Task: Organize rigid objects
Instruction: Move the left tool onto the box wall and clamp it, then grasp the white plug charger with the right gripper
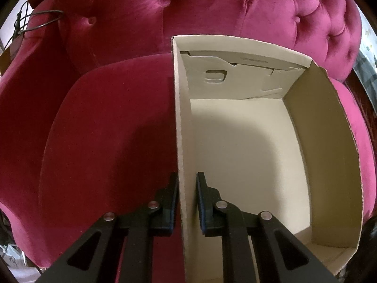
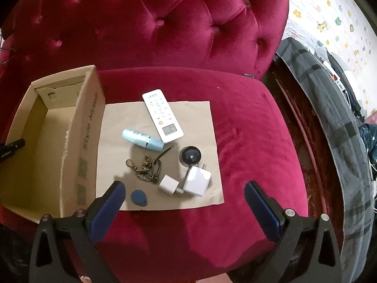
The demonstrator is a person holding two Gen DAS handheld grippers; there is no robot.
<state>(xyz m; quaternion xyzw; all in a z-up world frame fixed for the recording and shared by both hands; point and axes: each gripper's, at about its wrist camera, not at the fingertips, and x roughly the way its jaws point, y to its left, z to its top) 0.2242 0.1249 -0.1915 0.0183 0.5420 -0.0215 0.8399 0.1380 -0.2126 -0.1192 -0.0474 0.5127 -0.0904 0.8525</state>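
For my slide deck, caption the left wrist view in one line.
Left hand-held gripper clamps the side wall of an empty cardboard box on a magenta velvet armchair.

Crimson velvet armchair seat (image 2: 247, 141), brown paper sheet (image 2: 113, 118) at centre, open cardboard box (image 2: 89, 127) seemingly touching the sheet's left edge.

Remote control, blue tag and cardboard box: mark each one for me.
Remote control (image 2: 162, 115), right wrist view, middle of its button face.
Blue tag (image 2: 138, 197), right wrist view, centre of its top.
Cardboard box (image 2: 88, 139), right wrist view, printed outer side wall.
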